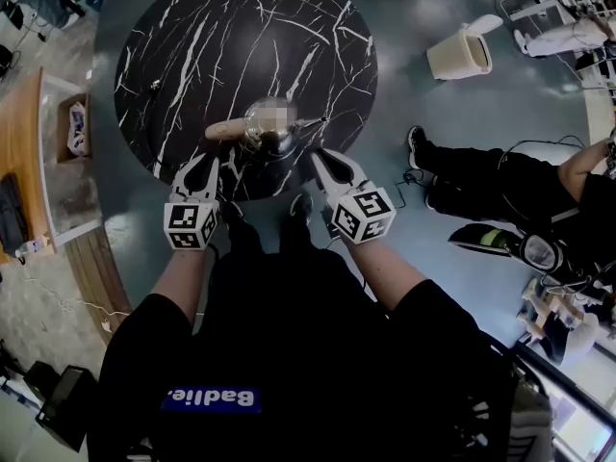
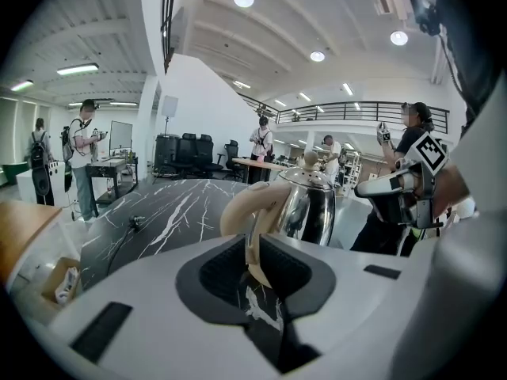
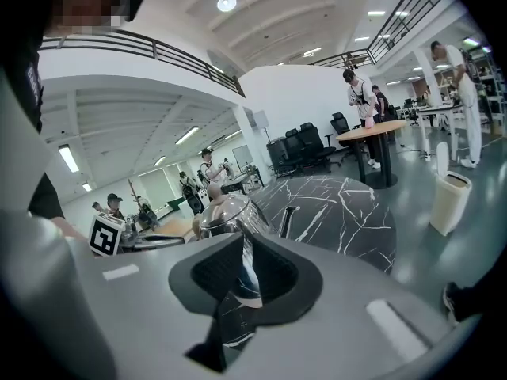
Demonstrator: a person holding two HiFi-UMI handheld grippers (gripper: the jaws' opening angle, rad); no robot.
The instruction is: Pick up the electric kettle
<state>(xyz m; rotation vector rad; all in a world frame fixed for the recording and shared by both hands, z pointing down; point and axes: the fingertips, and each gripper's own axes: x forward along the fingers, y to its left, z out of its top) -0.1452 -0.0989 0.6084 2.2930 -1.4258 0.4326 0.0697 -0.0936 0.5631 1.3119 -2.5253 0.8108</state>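
Note:
A shiny steel electric kettle (image 1: 269,128) with a beige handle (image 1: 226,130) stands at the near edge of the round black marble table (image 1: 192,46). Its spout (image 1: 310,123) points right. My left gripper (image 1: 210,165) sits just short of the handle side, and my right gripper (image 1: 325,159) is near the spout side. In the left gripper view the jaws (image 2: 255,271) stand a narrow slit apart, with the beige handle (image 2: 249,212) showing in the slit, not pinched. In the right gripper view the jaws (image 3: 242,279) are slightly parted, with the kettle body (image 3: 226,216) just beyond.
A small object with a cable (image 1: 156,85) lies on the table's left. A cream waste bin (image 1: 460,54) stands on the floor at the upper right. A person's legs (image 1: 481,181) stretch out at the right. A wooden counter (image 1: 19,152) runs along the left.

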